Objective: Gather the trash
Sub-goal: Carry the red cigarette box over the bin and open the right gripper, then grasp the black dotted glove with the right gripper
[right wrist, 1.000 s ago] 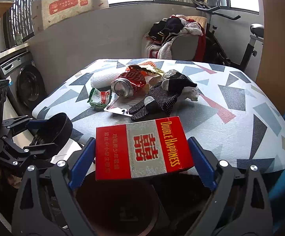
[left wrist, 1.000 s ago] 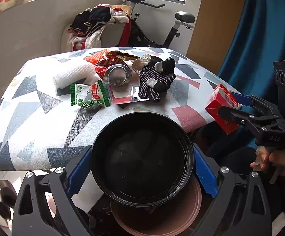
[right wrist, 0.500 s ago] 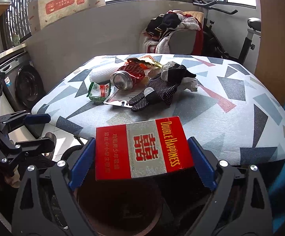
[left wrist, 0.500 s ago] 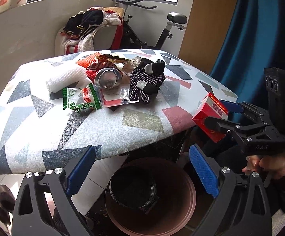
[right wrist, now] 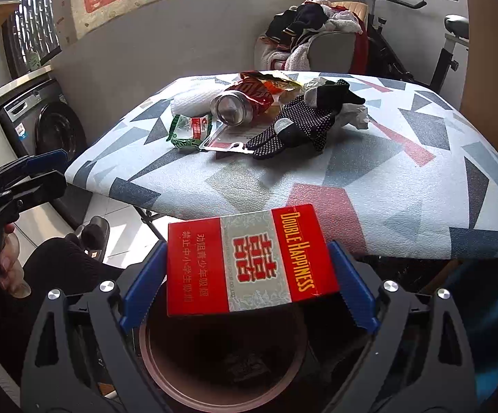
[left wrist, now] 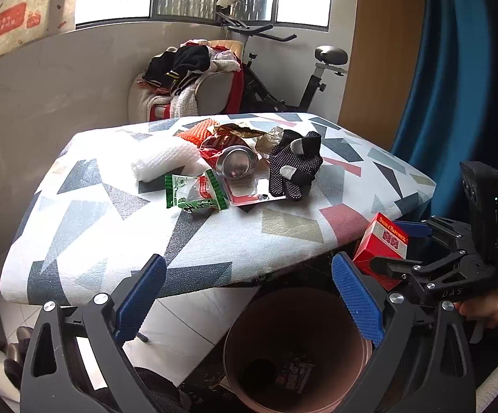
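My right gripper (right wrist: 247, 278) is shut on a red cigarette box (right wrist: 249, 261), held just above the brown trash bin (right wrist: 166, 383). In the left wrist view the same box (left wrist: 381, 244) and right gripper (left wrist: 395, 244) hang at the table's near right corner, above the bin (left wrist: 235, 340). My left gripper (left wrist: 249, 296) is open and holds nothing, its fingers standing over the bin's rim. Trash lies on the patterned table (left wrist: 111, 227): a green snack wrapper (left wrist: 194, 194), a crushed can (left wrist: 237, 165), a black dotted glove (left wrist: 295, 168), a white foam roll (left wrist: 166, 163) and a plastic blister pack (left wrist: 249, 196).
A chair heaped with clothes (left wrist: 194, 79) and an exercise bike (left wrist: 283, 79) stand behind the table. A blue curtain (left wrist: 465, 79) hangs at the right. A washing machine (right wrist: 46, 124) stands to the left. A person's hand (left wrist: 486, 306) grips the right tool.
The black round container left my left gripper and dropped into the bin; the left gripper now stands open and higher. The right gripper has brought the cigarette box down over the bin.
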Demonstrator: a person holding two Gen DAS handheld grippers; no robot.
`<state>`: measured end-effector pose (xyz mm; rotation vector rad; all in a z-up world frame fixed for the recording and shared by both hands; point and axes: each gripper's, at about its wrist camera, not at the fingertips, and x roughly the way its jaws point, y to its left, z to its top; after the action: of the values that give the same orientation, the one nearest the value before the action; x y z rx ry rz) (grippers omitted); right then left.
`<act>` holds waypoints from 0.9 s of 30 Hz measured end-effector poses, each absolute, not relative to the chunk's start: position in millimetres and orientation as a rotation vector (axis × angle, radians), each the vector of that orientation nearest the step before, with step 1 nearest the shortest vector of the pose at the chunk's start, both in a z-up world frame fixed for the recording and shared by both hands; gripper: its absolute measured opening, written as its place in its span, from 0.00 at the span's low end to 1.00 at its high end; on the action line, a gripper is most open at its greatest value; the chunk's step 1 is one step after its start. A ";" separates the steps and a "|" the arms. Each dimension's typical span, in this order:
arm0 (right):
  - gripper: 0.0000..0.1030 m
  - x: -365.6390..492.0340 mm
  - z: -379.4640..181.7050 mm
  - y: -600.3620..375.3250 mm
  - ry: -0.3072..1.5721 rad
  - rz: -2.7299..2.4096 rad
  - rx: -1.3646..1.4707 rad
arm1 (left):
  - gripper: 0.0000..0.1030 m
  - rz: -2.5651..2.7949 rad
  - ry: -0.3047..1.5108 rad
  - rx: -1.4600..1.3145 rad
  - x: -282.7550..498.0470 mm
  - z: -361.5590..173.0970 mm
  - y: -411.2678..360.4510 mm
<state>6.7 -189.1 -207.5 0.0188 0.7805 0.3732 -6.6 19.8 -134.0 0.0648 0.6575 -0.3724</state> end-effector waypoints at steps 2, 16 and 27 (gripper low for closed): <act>0.88 4.6 -215.1 -180.6 0.805 0.389 -0.008 | 0.92 -0.354 0.657 0.059 -10.1 -134.1 27.2; 0.94 1.6 -222.7 -167.2 0.839 0.420 -0.061 | 0.92 -0.312 0.662 0.010 -9.6 -136.0 44.0; 0.94 5.3 -214.5 -176.1 0.788 0.375 -0.056 | 0.92 -0.294 0.674 -0.020 -3.8 -138.9 53.5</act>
<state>5.3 -176.1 -214.5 -0.0564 0.7876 0.3750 -3.8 53.5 -138.9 -0.0204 0.6745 -0.2941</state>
